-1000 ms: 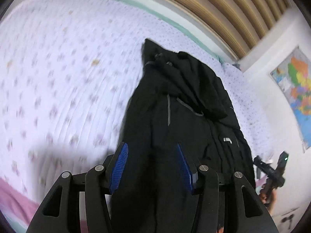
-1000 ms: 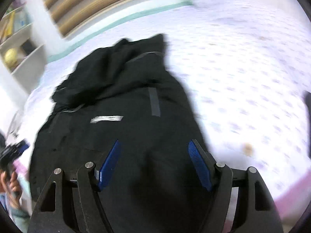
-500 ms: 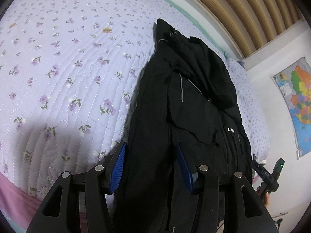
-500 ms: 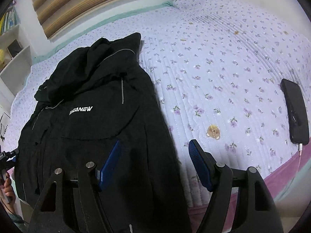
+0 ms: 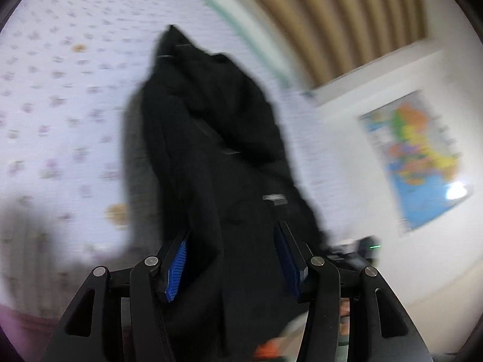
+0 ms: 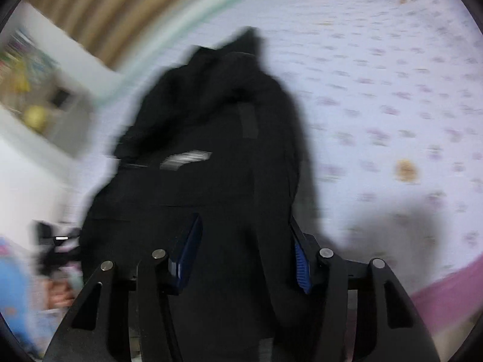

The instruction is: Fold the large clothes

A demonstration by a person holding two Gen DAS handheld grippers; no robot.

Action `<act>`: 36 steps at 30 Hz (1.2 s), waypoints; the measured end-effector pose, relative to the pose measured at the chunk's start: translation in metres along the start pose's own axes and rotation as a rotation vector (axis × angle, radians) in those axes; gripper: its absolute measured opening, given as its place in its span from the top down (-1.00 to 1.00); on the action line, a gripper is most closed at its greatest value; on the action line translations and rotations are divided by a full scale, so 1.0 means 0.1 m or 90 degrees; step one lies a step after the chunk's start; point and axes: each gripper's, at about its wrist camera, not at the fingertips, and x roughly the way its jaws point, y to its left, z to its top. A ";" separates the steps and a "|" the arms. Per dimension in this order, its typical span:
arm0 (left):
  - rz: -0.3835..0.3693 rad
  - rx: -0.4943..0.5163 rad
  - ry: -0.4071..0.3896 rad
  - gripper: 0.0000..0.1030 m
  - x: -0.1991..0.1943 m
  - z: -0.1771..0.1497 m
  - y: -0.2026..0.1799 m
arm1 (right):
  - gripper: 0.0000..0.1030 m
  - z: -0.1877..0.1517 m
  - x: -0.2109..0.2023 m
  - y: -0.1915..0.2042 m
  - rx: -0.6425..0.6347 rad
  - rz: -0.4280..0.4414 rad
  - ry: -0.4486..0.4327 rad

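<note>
While both pictures are blurry, the main things show well enough. A black jacket (image 5: 211, 138) lies long on the bed (image 5: 60, 90), with its hood end far away and its bottom end near the grippers. The bed has a pale cover with little flowers.

The left gripper (image 5: 234, 259) has its fingers spread wide, and jacket cloth sits between them. The right gripper (image 6: 244, 253) is spread wide too, with cloth between its fingers as well. I cannot tell if any finger touches the cloth. Neither one pinches it.

I think the step now is to grab the bottom edge of the jacket, one gripper at each side, so it can be folded up toward the hood.

To do it well, each gripper should go low, right down to the bed, so the cloth slides deep between the fingers. Then both should squeeze at about the same time. Each should catch all the layers, not just the top one, or the jacket will open when it is lifted. The two grippers should stay level and apart, so the edge stays straight. The cloth looks thick and floppy, so a slow lift is best. A fast pull could drag the whole jacket along the bed.
</note>
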 end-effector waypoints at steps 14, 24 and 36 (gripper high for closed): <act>0.106 0.039 0.058 -0.04 -0.12 -0.91 0.00 | -0.16 -0.85 -0.03 0.24 -0.137 -0.113 0.116; 0.087 0.054 -0.055 0.78 -0.57 -0.71 -0.17 | 0.73 -0.70 -0.57 0.16 -0.054 -0.066 -0.012; 0.038 0.070 -0.191 0.75 -0.60 0.61 -0.67 | 0.73 0.58 -1.03 0.41 -0.028 0.057 -0.134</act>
